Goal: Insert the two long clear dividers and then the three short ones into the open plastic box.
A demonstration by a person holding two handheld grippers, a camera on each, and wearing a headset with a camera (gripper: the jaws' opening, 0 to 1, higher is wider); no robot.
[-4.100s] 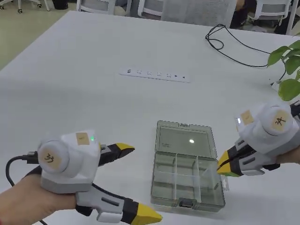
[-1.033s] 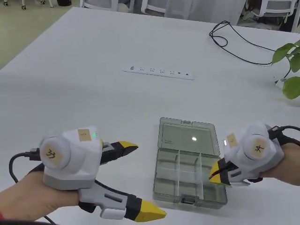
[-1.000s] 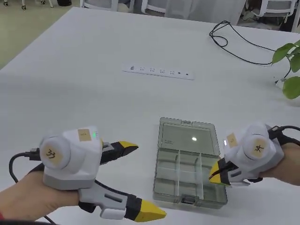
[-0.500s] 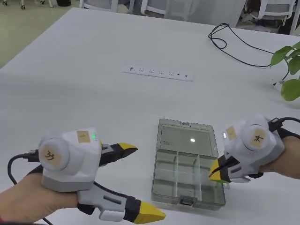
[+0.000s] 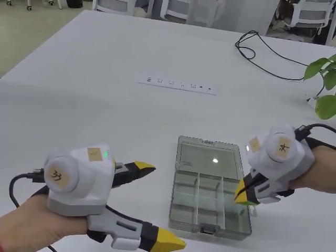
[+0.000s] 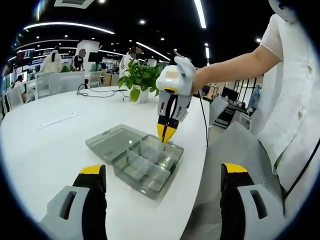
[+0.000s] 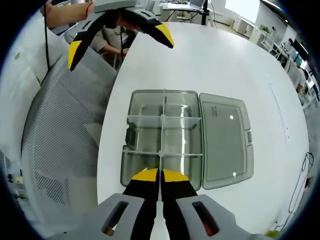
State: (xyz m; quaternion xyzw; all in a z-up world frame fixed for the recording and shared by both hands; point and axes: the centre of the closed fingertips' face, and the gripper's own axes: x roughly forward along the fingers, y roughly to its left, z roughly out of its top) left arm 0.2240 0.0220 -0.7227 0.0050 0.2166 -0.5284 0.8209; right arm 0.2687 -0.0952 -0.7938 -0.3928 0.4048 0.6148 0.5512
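The open clear plastic box (image 5: 210, 157) lies on the white table, lid flat behind the tray, with clear dividers standing in the tray (image 7: 142, 135). My right gripper (image 5: 242, 195) hangs over the tray's right column, shut on a short clear divider (image 7: 161, 162) that stands edge-on in the compartment nearest it. The left gripper view shows the right gripper (image 6: 166, 132) pointing down into the box (image 6: 107, 142). My left gripper (image 5: 155, 205) is open and holds nothing, left of the box and apart from it; in the right gripper view the left gripper (image 7: 120, 42) is beyond the tray.
A white power strip (image 5: 176, 84) lies farther back on the table. A black cable (image 5: 262, 50) loops at the back right, beside a green plant (image 5: 325, 89). The table's near edge runs close behind the box.
Since four seconds ago my right gripper has carried the divider from the box's right edge in over the tray and lower. Over the last second it barely moved. My left gripper stays put.
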